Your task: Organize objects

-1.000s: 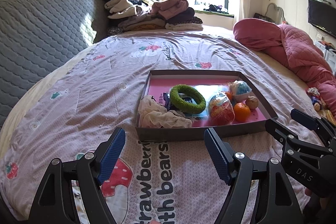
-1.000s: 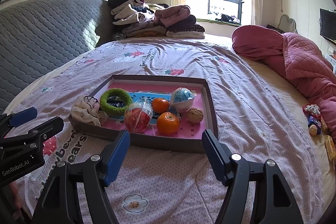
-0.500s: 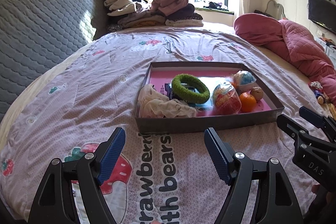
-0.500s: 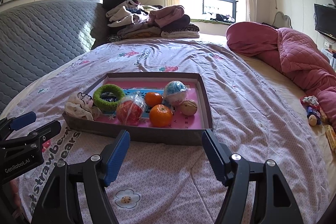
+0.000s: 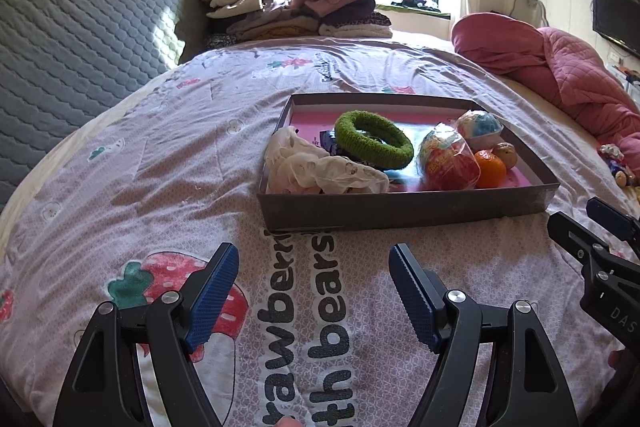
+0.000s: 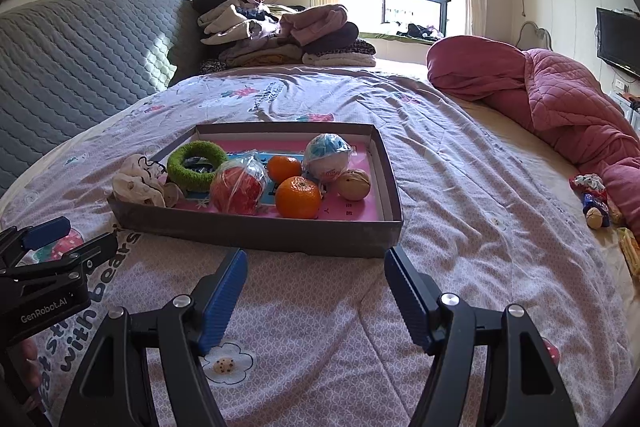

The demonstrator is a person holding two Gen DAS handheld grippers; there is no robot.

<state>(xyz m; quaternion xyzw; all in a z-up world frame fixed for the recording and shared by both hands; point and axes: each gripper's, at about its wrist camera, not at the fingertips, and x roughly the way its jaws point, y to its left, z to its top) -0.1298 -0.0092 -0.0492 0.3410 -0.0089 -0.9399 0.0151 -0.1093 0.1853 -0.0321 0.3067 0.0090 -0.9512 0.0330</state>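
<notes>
A shallow brown box lid with a pink floor lies on the bed. Inside it are a green fuzzy ring, a crumpled white cloth, a red ball in clear wrap, two oranges, a blue-and-white wrapped ball and a walnut. My left gripper hovers open just short of the lid's near wall. Over the quilt before the lid's near right corner, my right gripper stands open and empty.
The bed carries a lilac printed quilt. A grey padded headboard rises at left, folded clothes are stacked at the far end, and a pink duvet is heaped at right. Small wrapped items and another walnut lie near the bed's right edge.
Both grippers have sunk toward the bed, so the box lid looks flatter and a little nearer. The jaws stay open and the objects in the lid have not moved.
</notes>
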